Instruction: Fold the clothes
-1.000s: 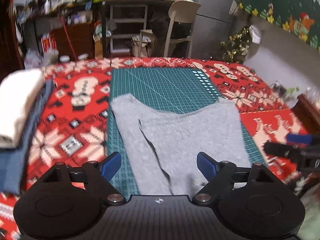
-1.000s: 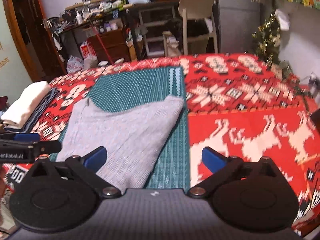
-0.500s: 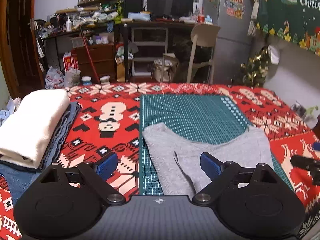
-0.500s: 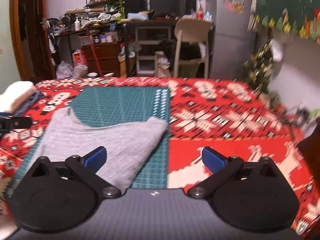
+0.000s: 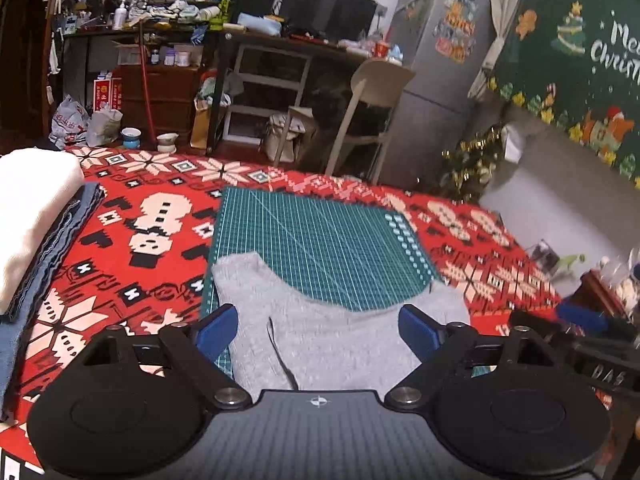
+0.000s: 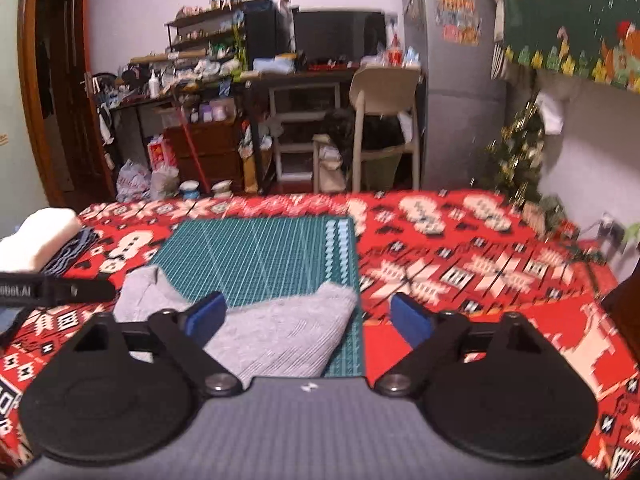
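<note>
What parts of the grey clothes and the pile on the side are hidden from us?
- Grey garment: near end hidden in both wrist views by each gripper's body.
- Folded pile: cut off by the left edge, left wrist view.
- Right gripper: blurred, cut by the right edge, left wrist view.

Each gripper (image 5: 318,330) (image 6: 308,320) has black linkage arms, round black discs, silver screws and blue pads (image 5: 216,330).

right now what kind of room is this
Probably a lived-in home room at Christmas: a fridge with magnets, a cluttered desk with a chair, and a small tinselled Christmas tree.
</note>
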Demonstrator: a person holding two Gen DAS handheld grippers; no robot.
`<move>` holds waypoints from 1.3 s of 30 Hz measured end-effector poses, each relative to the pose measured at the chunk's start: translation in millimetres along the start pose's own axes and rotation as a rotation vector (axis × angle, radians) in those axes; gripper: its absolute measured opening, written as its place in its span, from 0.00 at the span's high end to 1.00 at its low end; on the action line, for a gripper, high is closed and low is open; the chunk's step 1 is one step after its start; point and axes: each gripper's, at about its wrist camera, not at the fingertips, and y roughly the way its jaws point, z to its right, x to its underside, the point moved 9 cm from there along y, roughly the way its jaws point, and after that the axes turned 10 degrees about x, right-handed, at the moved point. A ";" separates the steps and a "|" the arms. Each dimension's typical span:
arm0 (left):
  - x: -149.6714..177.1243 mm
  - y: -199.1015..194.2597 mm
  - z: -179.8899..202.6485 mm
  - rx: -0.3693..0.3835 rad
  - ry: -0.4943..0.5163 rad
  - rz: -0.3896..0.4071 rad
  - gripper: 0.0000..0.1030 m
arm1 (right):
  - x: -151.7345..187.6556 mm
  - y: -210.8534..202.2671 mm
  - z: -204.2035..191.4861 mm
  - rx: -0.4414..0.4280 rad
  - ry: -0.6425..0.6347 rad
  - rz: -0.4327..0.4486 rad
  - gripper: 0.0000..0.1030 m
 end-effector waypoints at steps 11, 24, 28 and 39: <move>17.5 21.9 -24.7 0.066 -0.034 -0.079 0.70 | 19.3 30.6 0.2 -0.096 0.026 -0.127 0.83; 10.3 55.4 -43.1 0.080 0.020 -0.109 0.72 | 19.9 57.2 -15.9 -0.161 0.036 -0.173 0.83; 10.9 62.2 -41.1 0.072 0.037 -0.133 0.96 | 18.4 65.1 -17.8 -0.179 0.041 -0.186 0.83; -4.8 44.5 -32.1 0.049 0.050 -0.082 0.98 | 10.2 74.1 -17.2 -0.175 0.025 -0.176 0.84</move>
